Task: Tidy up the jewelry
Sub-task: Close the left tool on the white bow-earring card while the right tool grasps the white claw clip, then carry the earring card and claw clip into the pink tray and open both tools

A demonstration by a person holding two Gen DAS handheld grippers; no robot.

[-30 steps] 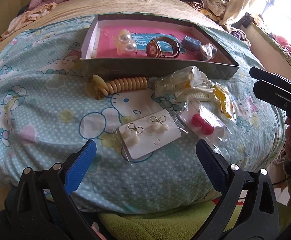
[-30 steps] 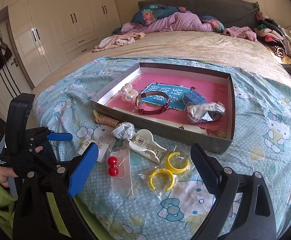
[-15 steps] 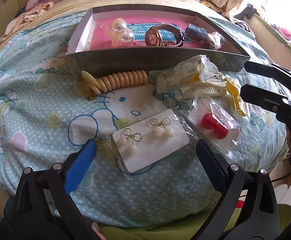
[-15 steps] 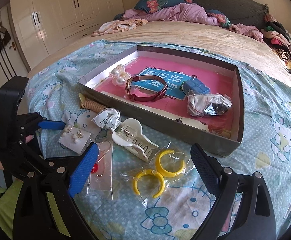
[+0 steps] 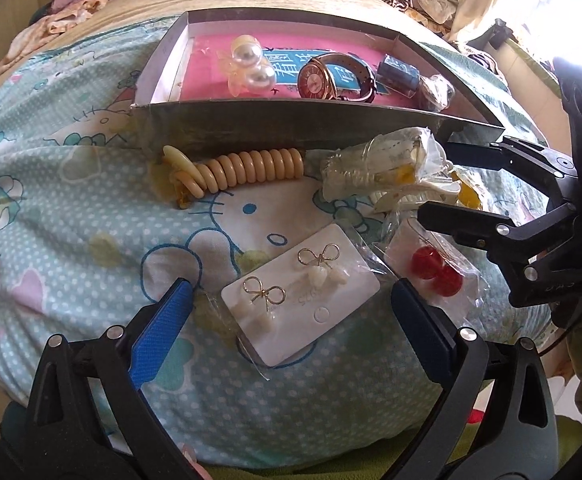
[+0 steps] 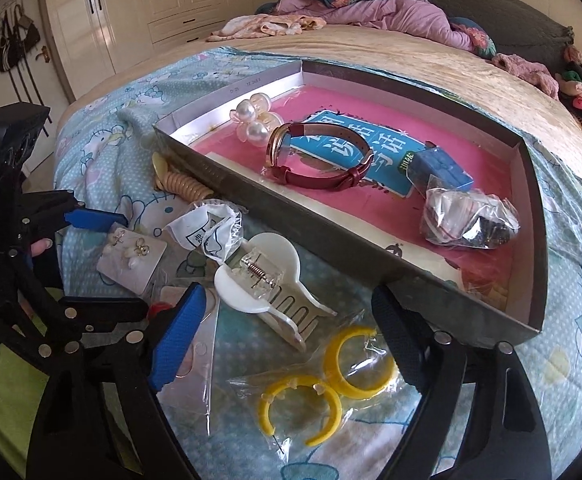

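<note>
Bed quilt — left claw open over earring card | right claw closing, gaping — white hair clip between

Both tongs point steeply down, left tongs spread wide, right tongs just narrowing, still gaping.

Free bedspread is found left of the earring card. Passage toward the tray is obstructed by its near wall, the hair clip and the bagged yellow hoops.
</note>
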